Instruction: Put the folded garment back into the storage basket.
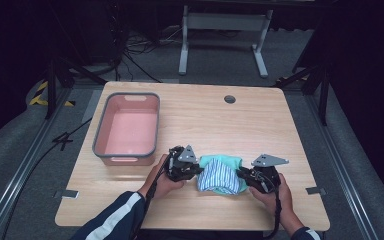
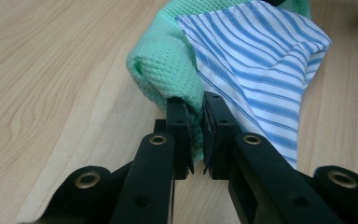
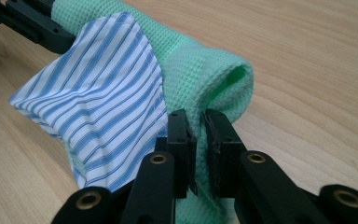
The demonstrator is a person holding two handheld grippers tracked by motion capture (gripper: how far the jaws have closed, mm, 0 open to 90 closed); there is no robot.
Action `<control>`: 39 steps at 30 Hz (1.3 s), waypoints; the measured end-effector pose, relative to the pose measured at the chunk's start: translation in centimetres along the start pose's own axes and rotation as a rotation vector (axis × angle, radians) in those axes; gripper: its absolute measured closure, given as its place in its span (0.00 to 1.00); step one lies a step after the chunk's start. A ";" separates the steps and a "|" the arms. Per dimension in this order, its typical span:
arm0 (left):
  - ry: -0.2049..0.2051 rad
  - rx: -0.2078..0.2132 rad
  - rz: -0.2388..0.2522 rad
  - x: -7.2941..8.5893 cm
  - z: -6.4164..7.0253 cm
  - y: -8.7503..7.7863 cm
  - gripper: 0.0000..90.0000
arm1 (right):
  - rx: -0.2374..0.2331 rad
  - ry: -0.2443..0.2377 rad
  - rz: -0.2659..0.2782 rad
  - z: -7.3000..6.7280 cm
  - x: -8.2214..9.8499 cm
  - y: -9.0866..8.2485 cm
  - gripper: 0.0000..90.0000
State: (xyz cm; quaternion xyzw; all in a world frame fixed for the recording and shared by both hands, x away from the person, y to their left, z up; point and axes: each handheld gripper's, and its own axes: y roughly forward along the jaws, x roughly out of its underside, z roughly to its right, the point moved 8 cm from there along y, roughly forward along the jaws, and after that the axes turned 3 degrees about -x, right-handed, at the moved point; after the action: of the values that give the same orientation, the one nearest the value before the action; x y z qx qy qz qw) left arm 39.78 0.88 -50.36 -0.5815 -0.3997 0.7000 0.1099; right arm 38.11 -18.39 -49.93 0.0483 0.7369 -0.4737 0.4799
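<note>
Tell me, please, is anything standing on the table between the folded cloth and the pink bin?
Nothing visible. Both the left gripper and the right gripper are shut on the cloth, and bare table lies between it and the pink bin.

I can't read any writing, label, brand or number from where I'm steering this; the pictures give me no legible sign on anything.
</note>
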 end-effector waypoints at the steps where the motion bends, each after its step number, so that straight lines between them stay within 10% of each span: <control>1: 0.000 0.002 0.005 -0.3 0.0 -0.1 0.92 | 0.004 -0.002 0.006 0.0 -0.2 -0.1 0.90; 39: 0.026 -0.132 0.109 -5.1 -3.4 -7.2 0.92 | 0.011 -0.094 0.132 -1.5 -8.6 -2.0 0.91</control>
State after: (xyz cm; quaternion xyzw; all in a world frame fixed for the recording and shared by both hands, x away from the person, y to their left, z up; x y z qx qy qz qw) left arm 42.13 3.89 -41.75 -0.6174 -0.4112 0.6695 0.0382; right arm 40.66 -15.04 -42.03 0.0771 0.7061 -0.4469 0.5438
